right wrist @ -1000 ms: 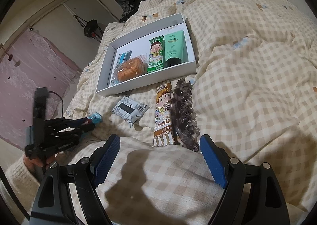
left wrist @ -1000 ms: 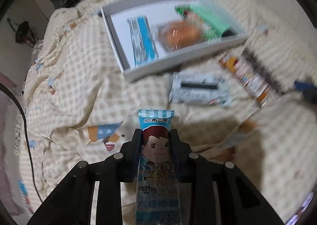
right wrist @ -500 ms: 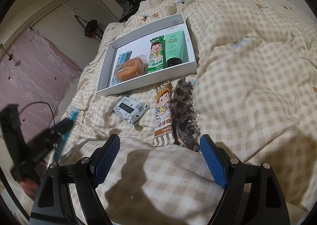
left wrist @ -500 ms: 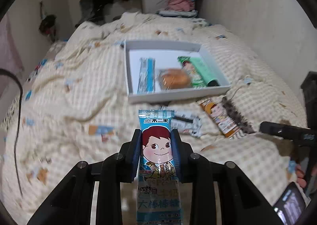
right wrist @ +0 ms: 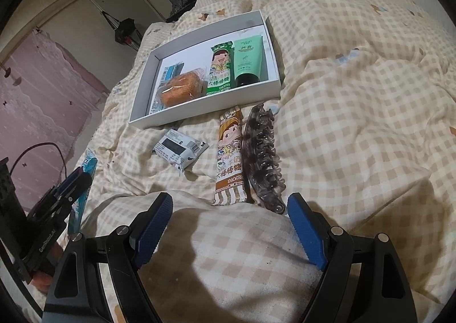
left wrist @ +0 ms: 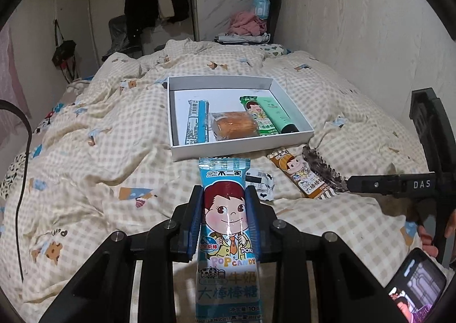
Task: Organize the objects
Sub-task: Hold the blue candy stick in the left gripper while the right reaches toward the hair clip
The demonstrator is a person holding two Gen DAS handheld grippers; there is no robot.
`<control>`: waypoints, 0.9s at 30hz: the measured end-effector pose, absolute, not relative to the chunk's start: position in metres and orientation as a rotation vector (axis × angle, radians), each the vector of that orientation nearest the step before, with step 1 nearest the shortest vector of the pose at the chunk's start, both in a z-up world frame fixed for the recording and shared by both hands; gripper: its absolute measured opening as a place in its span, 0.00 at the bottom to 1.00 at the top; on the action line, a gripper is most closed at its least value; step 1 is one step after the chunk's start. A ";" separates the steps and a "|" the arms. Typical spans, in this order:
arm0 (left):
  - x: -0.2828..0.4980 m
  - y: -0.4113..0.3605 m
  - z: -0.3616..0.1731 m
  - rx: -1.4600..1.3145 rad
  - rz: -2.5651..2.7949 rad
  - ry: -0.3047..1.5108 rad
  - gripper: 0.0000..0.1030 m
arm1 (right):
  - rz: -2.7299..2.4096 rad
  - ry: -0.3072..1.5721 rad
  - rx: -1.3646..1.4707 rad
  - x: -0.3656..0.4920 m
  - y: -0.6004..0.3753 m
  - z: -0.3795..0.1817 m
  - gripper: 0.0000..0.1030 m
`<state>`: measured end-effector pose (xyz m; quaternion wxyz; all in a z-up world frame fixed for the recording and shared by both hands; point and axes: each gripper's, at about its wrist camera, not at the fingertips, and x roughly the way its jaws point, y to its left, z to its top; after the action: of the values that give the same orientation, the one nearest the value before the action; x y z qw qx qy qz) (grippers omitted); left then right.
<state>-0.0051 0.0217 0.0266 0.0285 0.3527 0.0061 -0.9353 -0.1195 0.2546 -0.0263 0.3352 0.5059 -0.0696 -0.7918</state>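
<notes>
the left gripper (left wrist: pixel 225 217) is clamped on a blue pop candy wrapper (left wrist: pixel 228 226), its blue pads pressing both long edges; the wrapper stands lengthwise between the fingers, its top end poking out past the tips and held up off the quilt (left wrist: pixel 94 152). the right gripper (right wrist: pixel 228 226) has its jaws spread wide with nothing between them, poised over a raised fold of the quilt.

just beyond the right gripper's tips lie a brown candy wrapper (right wrist: pixel 229 157) and a dark hair claw clip (right wrist: pixel 263 157), side by side and touching. a small white-and-black packet (right wrist: pixel 179 149) sits left of the brown wrapper, nearer the white box (right wrist: pixel 134 120).

the white box rests on the quilt beyond these loose items. inside it, from the left: a blue-and-white packet (left wrist: pixel 196 120), a wrapped orange bun (left wrist: pixel 232 125), a green candy wrapper (left wrist: pixel 258 115) and a green tube (left wrist: pixel 278 116) with a black cap, lying against the right wall.

the quilt is cream with a beige check and small cartoon prints, rumpled over a bed. beyond the box, dark clothes hang on a rail (left wrist: pixel 159 4), and a pink heap of fabric (left wrist: pixel 246 24) sits by the wall.
</notes>
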 end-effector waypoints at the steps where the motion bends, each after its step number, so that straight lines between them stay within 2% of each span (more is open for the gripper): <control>1: -0.005 0.022 0.027 1.089 -2.887 0.022 0.31 | -2.067 -0.178 1.322 -0.119 0.254 -0.026 0.81; 20: -0.011 0.011 0.018 1.173 -2.891 0.130 0.31 | -2.073 -0.141 1.365 -0.121 0.252 -0.029 0.81; 22: -0.011 0.008 0.017 1.176 -2.892 0.158 0.31 | -2.052 -0.095 1.413 -0.126 0.248 -0.024 0.81; 25: -0.012 0.003 0.015 1.187 -2.893 0.201 0.31 | -2.034 0.046 1.311 -0.126 0.237 0.008 0.81; 27: -0.013 -0.001 0.013 1.184 -2.888 0.234 0.31 | -2.093 0.308 1.254 -0.126 0.218 0.023 0.81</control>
<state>-0.0128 -0.0012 0.0135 0.0058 0.3784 0.0748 -0.9226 -0.1264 0.2183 0.0234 0.3343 0.4806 0.1182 -0.8021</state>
